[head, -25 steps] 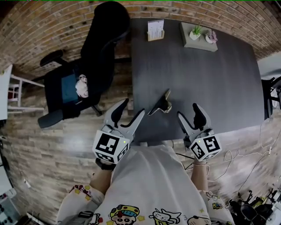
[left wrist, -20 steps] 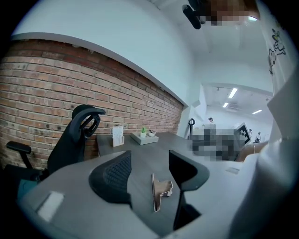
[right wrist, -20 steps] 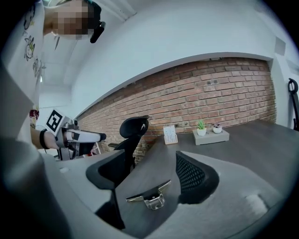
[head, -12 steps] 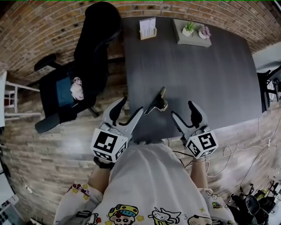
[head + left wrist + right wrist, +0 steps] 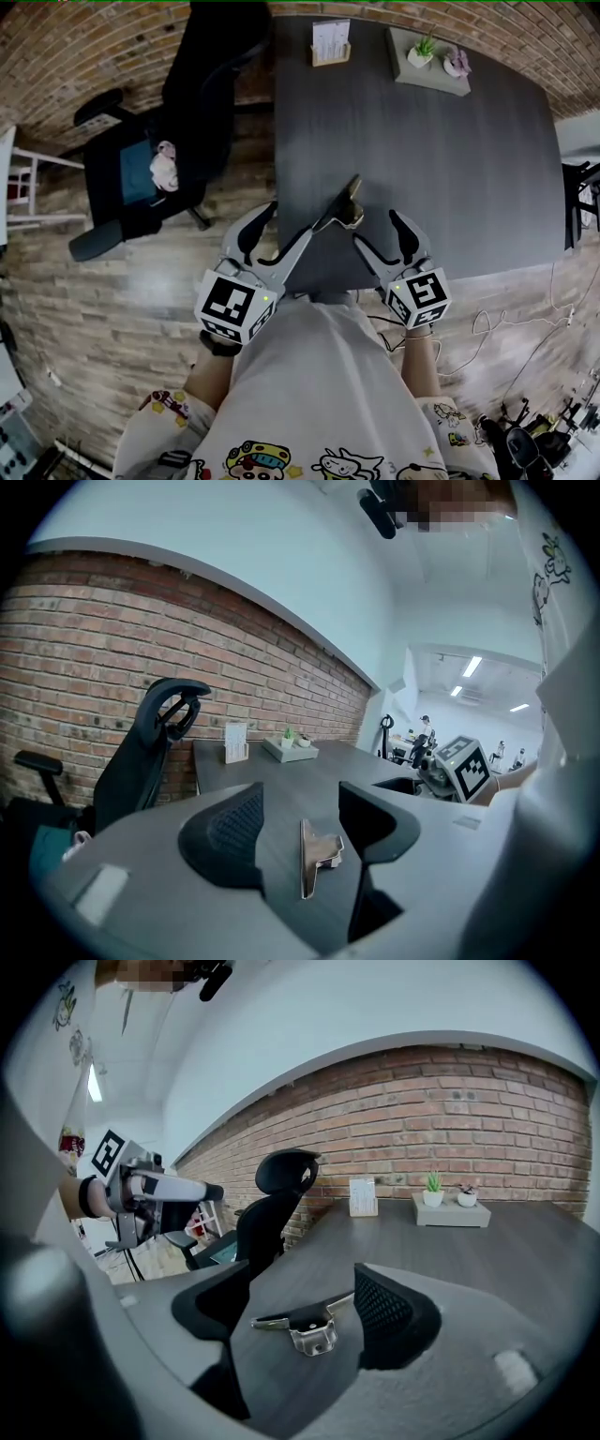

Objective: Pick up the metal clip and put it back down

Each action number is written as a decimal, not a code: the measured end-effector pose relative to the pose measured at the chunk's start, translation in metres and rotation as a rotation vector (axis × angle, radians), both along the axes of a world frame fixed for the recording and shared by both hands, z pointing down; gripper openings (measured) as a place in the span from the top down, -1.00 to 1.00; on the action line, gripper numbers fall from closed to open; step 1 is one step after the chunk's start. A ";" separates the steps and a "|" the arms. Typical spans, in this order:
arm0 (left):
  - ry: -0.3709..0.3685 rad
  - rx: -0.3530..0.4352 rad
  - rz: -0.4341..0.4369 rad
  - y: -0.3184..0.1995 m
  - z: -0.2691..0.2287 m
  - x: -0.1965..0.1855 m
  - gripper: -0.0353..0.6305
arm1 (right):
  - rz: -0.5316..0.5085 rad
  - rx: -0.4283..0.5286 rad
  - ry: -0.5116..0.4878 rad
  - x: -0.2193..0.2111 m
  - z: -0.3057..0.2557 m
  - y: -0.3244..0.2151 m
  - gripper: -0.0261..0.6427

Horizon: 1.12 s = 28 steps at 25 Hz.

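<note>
The metal clip (image 5: 339, 208) lay on the dark table (image 5: 450, 169) near its front edge, long axis slanting from near-left to far-right (handles on the right gripper's side). The left gripper (image 5: 293, 221) and right gripper (image 5: 375, 228) flanked it, both wide open, gripping nothing.

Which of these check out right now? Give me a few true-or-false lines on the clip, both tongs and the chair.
1. The metal clip lies on the table. True.
2. The right tongs are clamped on the clip. False: they stand open, and the clip lies ungripped on the table ahead of them.
3. The left tongs are open. True.
4. The office chair stands at the table's right side. False: it stands at the table's left side.
</note>
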State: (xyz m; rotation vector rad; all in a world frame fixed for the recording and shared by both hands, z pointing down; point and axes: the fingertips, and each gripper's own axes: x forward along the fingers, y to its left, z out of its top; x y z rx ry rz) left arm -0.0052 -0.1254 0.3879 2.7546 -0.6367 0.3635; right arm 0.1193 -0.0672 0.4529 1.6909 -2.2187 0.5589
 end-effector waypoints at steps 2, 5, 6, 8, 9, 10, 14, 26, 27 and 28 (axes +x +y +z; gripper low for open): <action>-0.006 -0.008 -0.006 0.000 0.005 0.000 0.13 | -0.015 -0.022 -0.001 0.000 0.010 -0.001 -0.11; -0.015 -0.019 -0.016 -0.001 0.012 0.002 0.13 | -0.033 -0.052 -0.001 0.000 0.024 -0.004 -0.11; -0.018 -0.024 -0.019 -0.001 0.015 0.003 0.13 | -0.040 -0.061 0.003 0.000 0.029 -0.004 -0.12; -0.022 -0.034 -0.023 0.001 0.020 0.005 0.13 | -0.057 -0.080 0.014 0.001 0.038 -0.005 -0.12; -0.023 -0.038 -0.025 0.001 0.023 0.006 0.13 | -0.065 -0.091 0.019 0.001 0.044 -0.006 -0.12; -0.024 -0.043 -0.027 0.002 0.025 0.007 0.13 | -0.073 -0.102 0.023 0.001 0.049 -0.007 -0.12; -0.034 -0.064 -0.037 0.006 0.036 0.009 0.14 | -0.098 -0.136 0.019 -0.003 0.065 -0.010 -0.13; -0.059 -0.099 -0.058 0.016 0.062 0.010 0.15 | -0.173 -0.222 0.081 -0.011 0.114 -0.021 -0.14; -0.061 -0.102 -0.060 0.017 0.063 0.010 0.15 | -0.176 -0.227 0.085 -0.011 0.117 -0.022 -0.14; -0.061 -0.104 -0.061 0.017 0.065 0.011 0.15 | -0.180 -0.233 0.088 -0.011 0.120 -0.024 -0.14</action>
